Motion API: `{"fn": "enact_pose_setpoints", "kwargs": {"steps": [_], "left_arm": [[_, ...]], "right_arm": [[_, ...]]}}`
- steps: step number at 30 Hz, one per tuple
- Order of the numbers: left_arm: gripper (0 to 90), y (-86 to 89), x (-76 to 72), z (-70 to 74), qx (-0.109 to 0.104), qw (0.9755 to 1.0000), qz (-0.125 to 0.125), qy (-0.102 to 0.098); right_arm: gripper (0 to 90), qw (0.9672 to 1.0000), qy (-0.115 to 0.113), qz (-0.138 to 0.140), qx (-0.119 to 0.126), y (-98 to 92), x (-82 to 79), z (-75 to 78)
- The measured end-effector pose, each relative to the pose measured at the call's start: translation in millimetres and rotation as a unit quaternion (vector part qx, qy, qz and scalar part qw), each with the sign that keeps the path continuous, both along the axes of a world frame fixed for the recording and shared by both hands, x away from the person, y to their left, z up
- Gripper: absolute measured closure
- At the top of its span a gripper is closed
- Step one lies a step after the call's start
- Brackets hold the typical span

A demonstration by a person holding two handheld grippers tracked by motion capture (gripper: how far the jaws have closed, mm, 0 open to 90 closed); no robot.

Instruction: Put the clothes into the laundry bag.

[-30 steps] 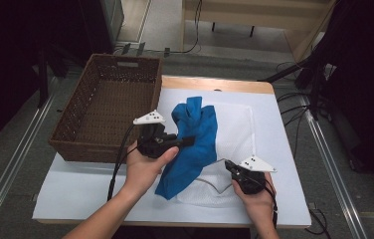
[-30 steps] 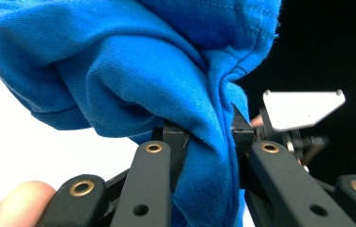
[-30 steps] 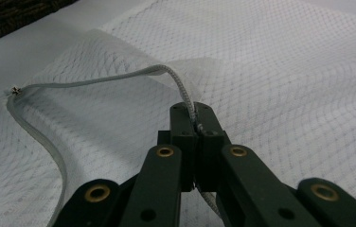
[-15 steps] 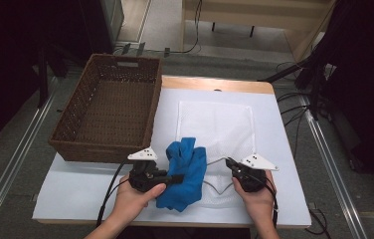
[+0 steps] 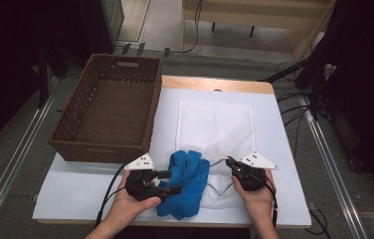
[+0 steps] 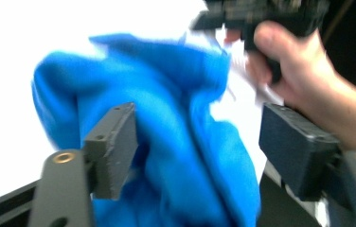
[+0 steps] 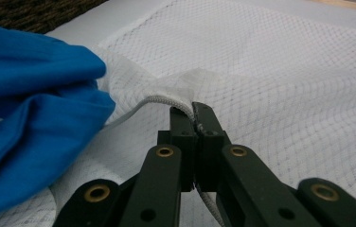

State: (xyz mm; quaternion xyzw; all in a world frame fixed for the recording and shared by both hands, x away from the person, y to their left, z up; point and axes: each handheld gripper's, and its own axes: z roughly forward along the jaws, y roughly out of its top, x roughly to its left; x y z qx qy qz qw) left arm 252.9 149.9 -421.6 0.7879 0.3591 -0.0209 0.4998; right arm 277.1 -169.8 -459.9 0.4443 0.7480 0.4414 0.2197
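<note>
The blue cloth (image 5: 186, 181) lies bunched at the near edge of the table (image 5: 274, 149), resting on the near end of the white mesh bag (image 5: 215, 127) and between your two hands, with the wicker basket (image 5: 110, 112) standing well off to its left and farther back. Your left gripper (image 5: 171, 182) sits just beside the cloth with its jaws having just been opening; they now stand wide, the cloth between them but not pinched by the pads. Your right gripper (image 7: 194, 111) is clamped tight on the corded rim of the mesh bag, lifting that edge slightly just beside the cloth.
</note>
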Motion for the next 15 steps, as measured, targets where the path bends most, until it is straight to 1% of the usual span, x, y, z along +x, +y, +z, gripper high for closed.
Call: {"fn": "enact_pose_setpoints", "kwargs": {"steps": [1, 2, 3, 4, 5, 6, 7, 8, 9, 10, 11, 12, 13, 14, 15], "left_arm": [[27.7, -3.9, 3.2, 2.5, 0.003, 1.0, 0.006, -0.003], [27.5, -12.8, 11.3, 2.5, 0.014, 0.9998, 0.016, 0.002], [27.5, -12.8, 11.3, 2.5, 0.014, 0.9998, 0.016, 0.002], [27.5, -17.7, 15.6, -0.1, 0.021, 0.9996, 0.019, 0.007], [27.7, -27.8, 22.0, -8.0, 0.039, 0.9988, 0.025, 0.017], [28.8, -32.5, 24.7, -13.2, 0.056, 0.9977, 0.029, 0.023], [31.5, -32.5, 24.7, -13.2, 0.056, 0.9977, 0.029, 0.023], [31.5, -37.2, 27.5, -19.4, 0.078, 0.9957, 0.037, 0.034], [38.9, -39.6, 31.1, -26.7, 0.093, 0.9938, 0.04, 0.047], [46.7, -39.6, 31.1, -26.7, 0.093, 0.9938, 0.04, 0.047], [57.7, -36.3, 34.8, -31.4, 0.079, 0.9942, 0.03, 0.066], [66.0, -36.3, 34.8, -31.4, 0.079, 0.9942, 0.03, 0.066], [72.7, -33.6, 35.9, -32.6, 0.076, 0.9943, 0.02, 0.072], [76.5, -33.6, 35.9, -32.6, 0.076, 0.9943, 0.02, 0.072], [78.5, -32.4, 34.5, -31.1, 0.076, 0.9948, 0.014, 0.067]], "right_arm": [[90.0, 1.0, 0.0, 0.001, 0.0, 0.2, -0.1, 0.2], [89.9, 1.0, -0.001, 0.002, 0.001, 0.7, -0.2, 0.5], [89.9, 1.0, -0.001, 0.002, 0.001, 0.7, -0.2, 0.5], [89.9, 1.0, 0.0, 0.003, 0.003, 0.9, -0.4, 0.7], [89.7, 1.0, 0.001, 0.007, 0.004, 1.0, -0.7, 0.8], [89.4, 0.9999, 0.001, 0.009, 0.004, 1.0, -0.9, 0.7], [89.4, 0.9999, 0.001, 0.009, 0.004, 1.0, -0.9, 0.7], [89.0, 0.9999, 0.001, 0.01, 0.005, 1.2, -1.2, 0.7], [89.0, 0.9999, 0.0, 0.012, 0.003, 1.3, -1.3, 0.6], [89.2, 0.9999, 0.0, 0.012, 0.003, 1.2, -1.2, 0.7], [89.4, 0.9999, 0.0, 0.013, 0.003, 1.2, -0.9, 0.7], [89.6, 0.9999, 0.0, 0.013, 0.002, 1.2, -0.7, 0.9], [89.6, 0.9999, 0.0, 0.014, 0.002, 1.3, -0.5, 1.0], [89.7, 0.9999, 0.001, 0.013, 0.002, 1.4, -0.3, 1.2], [89.8, 0.9999, 0.0, 0.014, 0.001, 1.4, 0.1, 1.3]]}}
